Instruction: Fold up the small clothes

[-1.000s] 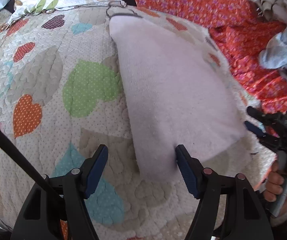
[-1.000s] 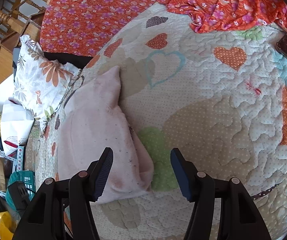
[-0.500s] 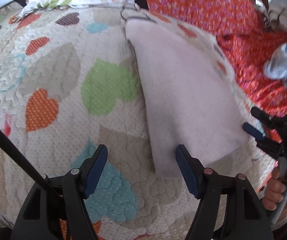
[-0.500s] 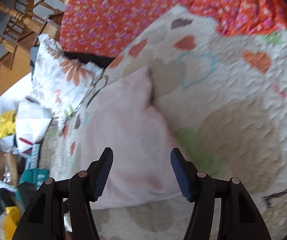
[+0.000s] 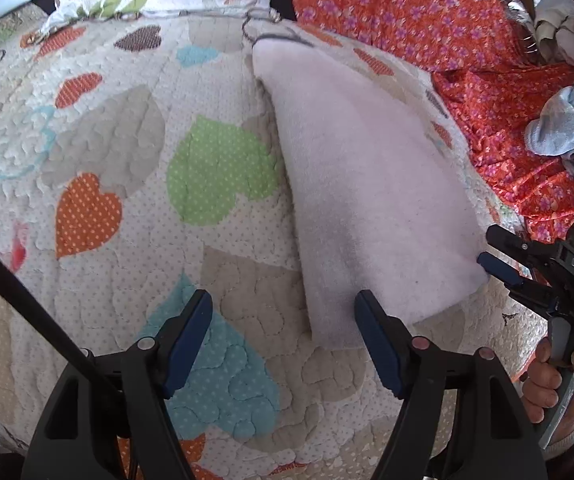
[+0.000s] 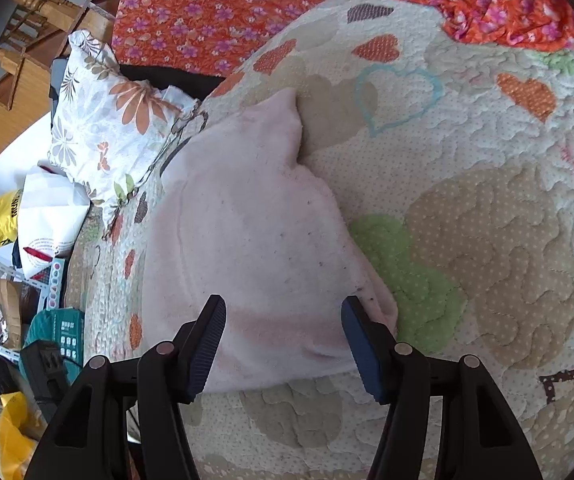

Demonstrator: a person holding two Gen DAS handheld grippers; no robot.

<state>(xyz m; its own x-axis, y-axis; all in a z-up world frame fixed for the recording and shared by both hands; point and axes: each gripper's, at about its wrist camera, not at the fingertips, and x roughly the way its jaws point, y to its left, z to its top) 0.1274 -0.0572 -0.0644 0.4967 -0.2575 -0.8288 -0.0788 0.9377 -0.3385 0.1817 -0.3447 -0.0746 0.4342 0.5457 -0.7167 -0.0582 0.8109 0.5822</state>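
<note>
Both my tongs stand apart over the pink cloth on the heart-print quilt.

My left gripper [image 5: 283,328] hangs with its fingers spread wide and nothing between them; the pale pink cloth [image 5: 367,184] lies flat on the quilt [image 5: 107,140], its near corner just beside the finger at 3 o'clock. My right gripper [image 6: 283,344] is likewise parted and empty, poised above the cloth's [image 6: 247,248] near edge; from the left camera it shows at 3 o'clock, its tips at the cloth's corner. An orange floral sheet [image 5: 427,16] lies at 1 o'clock, a floral pillow [image 6: 107,120] at 10 o'clock from the right camera.
</note>
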